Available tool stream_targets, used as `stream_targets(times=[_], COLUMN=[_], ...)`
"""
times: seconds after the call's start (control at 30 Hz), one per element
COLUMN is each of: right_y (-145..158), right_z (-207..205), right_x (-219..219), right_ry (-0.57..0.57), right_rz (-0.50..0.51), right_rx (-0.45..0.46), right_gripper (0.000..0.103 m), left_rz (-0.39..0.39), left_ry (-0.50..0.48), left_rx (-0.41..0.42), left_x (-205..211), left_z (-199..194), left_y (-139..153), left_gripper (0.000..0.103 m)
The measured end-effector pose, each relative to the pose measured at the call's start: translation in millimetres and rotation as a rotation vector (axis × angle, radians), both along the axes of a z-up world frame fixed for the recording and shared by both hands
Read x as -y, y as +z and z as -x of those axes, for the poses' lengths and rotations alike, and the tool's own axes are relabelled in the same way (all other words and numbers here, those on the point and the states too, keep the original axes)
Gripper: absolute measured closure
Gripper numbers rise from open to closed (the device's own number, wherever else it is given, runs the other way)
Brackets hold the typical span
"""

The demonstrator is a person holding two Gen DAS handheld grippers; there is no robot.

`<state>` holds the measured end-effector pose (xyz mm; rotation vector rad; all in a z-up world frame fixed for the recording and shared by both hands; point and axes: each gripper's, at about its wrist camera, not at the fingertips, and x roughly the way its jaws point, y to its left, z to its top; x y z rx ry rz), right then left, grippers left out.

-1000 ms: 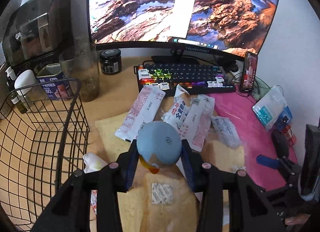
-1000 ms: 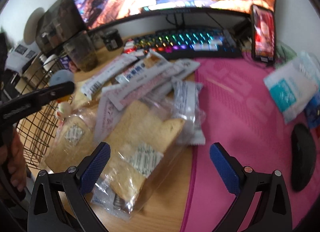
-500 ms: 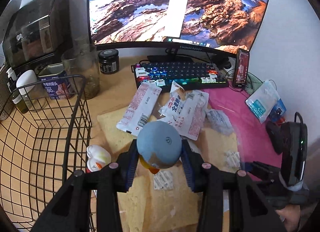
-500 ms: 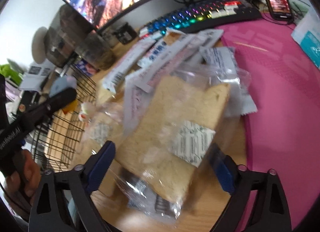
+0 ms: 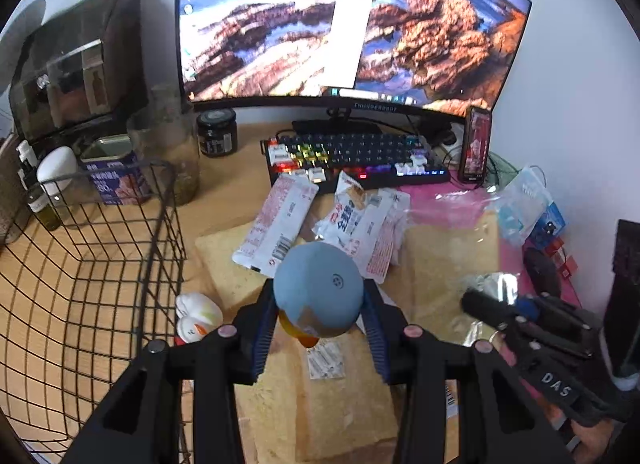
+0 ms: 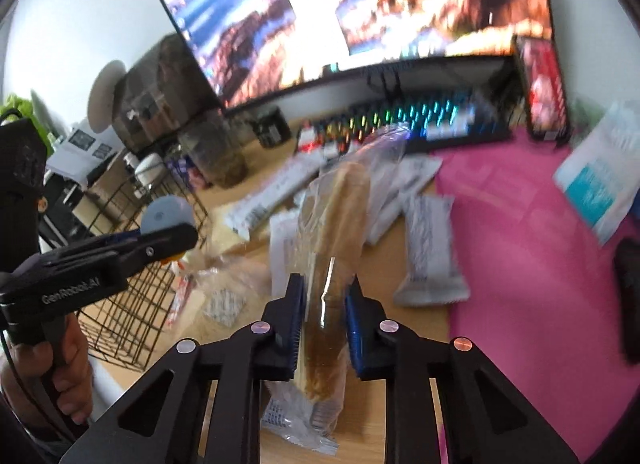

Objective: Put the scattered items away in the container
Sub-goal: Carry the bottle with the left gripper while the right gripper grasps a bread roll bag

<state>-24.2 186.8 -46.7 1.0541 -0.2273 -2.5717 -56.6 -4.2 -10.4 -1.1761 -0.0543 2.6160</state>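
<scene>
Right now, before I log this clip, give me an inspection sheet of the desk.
Surface: wooden desk, pink mat at right.
Job's things: wire basket; bagged bread slice; snack packets; small duck toy.
Clutter: keyboard, phone, jar, mouse.
Grippers: left gripper holds blue round toy; right gripper closing on the bread slice.
Cables: some behind the phone.
Surroundings: monitor, white wall.
</scene>
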Motion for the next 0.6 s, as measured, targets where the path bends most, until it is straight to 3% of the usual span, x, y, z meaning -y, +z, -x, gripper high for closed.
stream_targets(times=[0.37,0.6], right_y=[66,104], right_z=[-28,-35], right_x=[31,92], right_ry=[0.057,0.198], right_rz=[-0.063,-0.069], right_rx=[-0.183,-0.269], right_gripper=[0.083,0.083], left_rz=[-0.015,0.022], left_ry=[0.075,0.222], left_rx=[-0.113,-0.192], left_x=[37,103], left_z=[-24,-54], left_y=[49,81], left_gripper=[0.057,0.057])
